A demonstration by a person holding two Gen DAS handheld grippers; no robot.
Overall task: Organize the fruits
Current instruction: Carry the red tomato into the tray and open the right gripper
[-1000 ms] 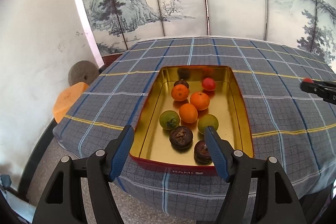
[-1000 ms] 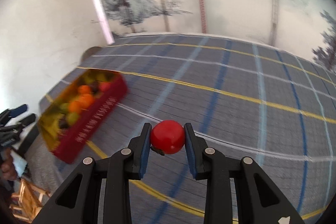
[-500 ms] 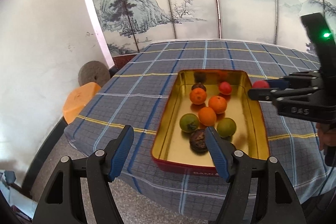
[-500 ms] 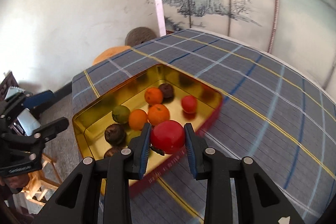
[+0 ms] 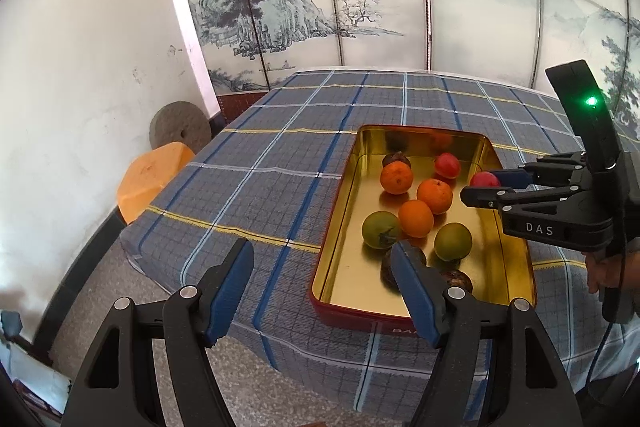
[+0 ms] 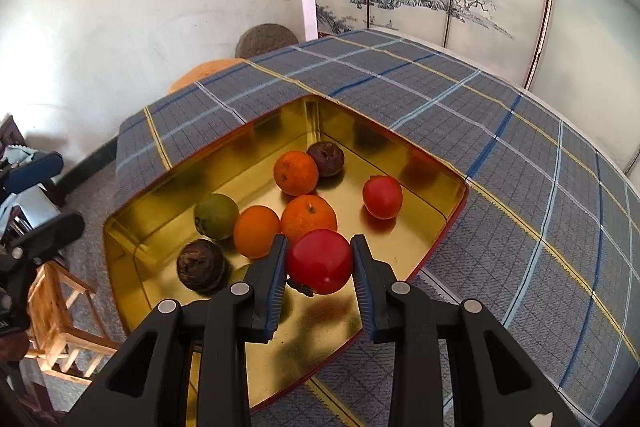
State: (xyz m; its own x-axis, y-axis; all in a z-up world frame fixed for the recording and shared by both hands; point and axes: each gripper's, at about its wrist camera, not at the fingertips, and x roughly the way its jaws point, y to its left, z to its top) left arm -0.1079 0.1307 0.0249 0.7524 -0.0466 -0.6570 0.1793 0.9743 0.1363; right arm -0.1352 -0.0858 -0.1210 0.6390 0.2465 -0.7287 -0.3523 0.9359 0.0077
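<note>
Red fruit [image 6: 320,261] clenched in my right gripper [image 6: 319,263], hovering over the gold tin [image 6: 436,171] near its 5 o'clock edge; placing step. Left gripper [image 5: 322,281] spread wide, idle. Next: lower onto bare floor, release.

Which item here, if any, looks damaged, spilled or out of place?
Nothing is spilled. The dark brown fruits in the gold tin look shrivelled and wrinkled beside the smooth oranges. The right gripper holds a red fruit over the tin.
</note>
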